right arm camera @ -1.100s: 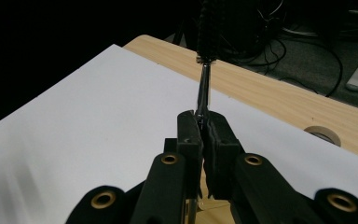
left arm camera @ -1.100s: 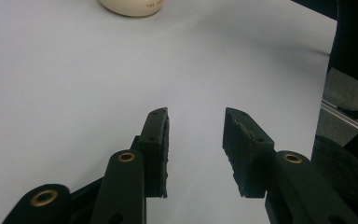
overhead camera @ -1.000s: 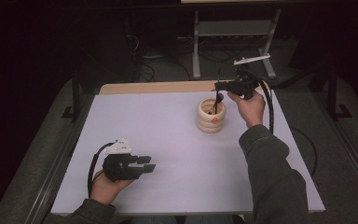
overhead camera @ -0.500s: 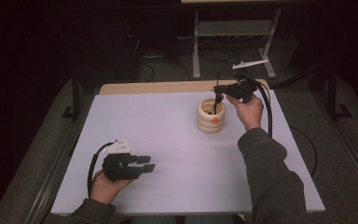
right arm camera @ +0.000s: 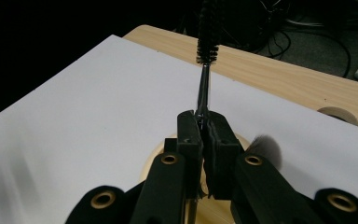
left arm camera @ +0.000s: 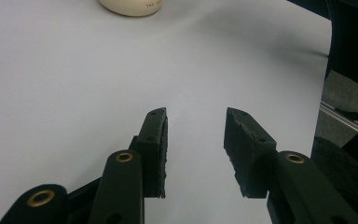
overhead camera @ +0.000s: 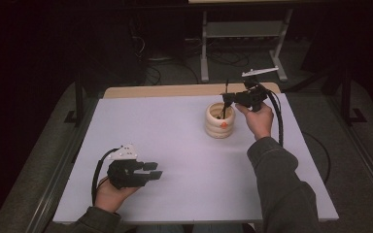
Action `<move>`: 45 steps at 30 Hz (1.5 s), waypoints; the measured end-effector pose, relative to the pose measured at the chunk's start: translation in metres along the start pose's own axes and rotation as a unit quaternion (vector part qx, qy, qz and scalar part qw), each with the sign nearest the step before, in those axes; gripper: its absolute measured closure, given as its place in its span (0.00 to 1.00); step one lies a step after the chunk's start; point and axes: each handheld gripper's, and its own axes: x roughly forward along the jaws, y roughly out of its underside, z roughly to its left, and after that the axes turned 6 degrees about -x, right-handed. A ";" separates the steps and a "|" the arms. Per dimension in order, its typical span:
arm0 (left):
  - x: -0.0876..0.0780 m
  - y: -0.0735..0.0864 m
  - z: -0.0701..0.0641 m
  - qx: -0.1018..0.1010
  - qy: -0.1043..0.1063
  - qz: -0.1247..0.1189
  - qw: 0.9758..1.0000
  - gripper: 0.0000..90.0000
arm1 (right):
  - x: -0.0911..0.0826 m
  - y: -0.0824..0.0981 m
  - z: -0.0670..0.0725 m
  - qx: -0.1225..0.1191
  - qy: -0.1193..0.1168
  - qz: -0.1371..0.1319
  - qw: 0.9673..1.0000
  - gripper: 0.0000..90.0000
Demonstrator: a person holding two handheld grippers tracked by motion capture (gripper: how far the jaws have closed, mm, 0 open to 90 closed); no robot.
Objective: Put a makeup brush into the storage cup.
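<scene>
A cream ribbed cup (overhead camera: 219,120) stands on the white table top (overhead camera: 175,136), right of the middle. My right gripper (overhead camera: 228,99) hovers just over the cup's rim, shut on the thin metal stem of a black bristle brush (overhead camera: 226,87). In the right gripper view the jaws (right arm camera: 204,126) pinch the stem, the bristle head (right arm camera: 209,32) rises above them and the cup's rim (right arm camera: 153,162) lies below. My left gripper (overhead camera: 156,171) rests at the front left, open, with nothing between its pads (left arm camera: 196,116). The cup's base (left arm camera: 130,5) shows far ahead of it.
A wooden board edge (overhead camera: 184,90) runs along the table's far side. Behind it are a metal stand (overhead camera: 245,34) and cables on the dark floor. A dark fuzzy tuft (right arm camera: 266,148) sticks out of the cup beside the right jaws.
The right gripper has shifted slightly over the cup, and the brush now stands more upright in it. The left gripper has not moved.
</scene>
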 end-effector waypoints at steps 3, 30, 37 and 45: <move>0.000 0.000 0.000 0.003 0.000 0.003 1.000 0.66 | 0.001 0.003 -0.001 0.001 0.000 0.001 1.000 0.94; 0.003 0.000 -0.002 0.001 0.002 0.004 1.000 0.66 | 0.009 0.026 0.005 0.003 0.002 0.003 1.000 0.93; 0.004 0.000 -0.002 -0.001 0.003 0.003 1.000 0.66 | 0.011 0.030 0.008 -0.001 0.005 0.016 1.000 0.93; 0.004 0.000 -0.001 0.002 0.002 0.007 1.000 0.65 | 0.011 0.031 0.009 -0.004 0.007 0.023 1.000 0.88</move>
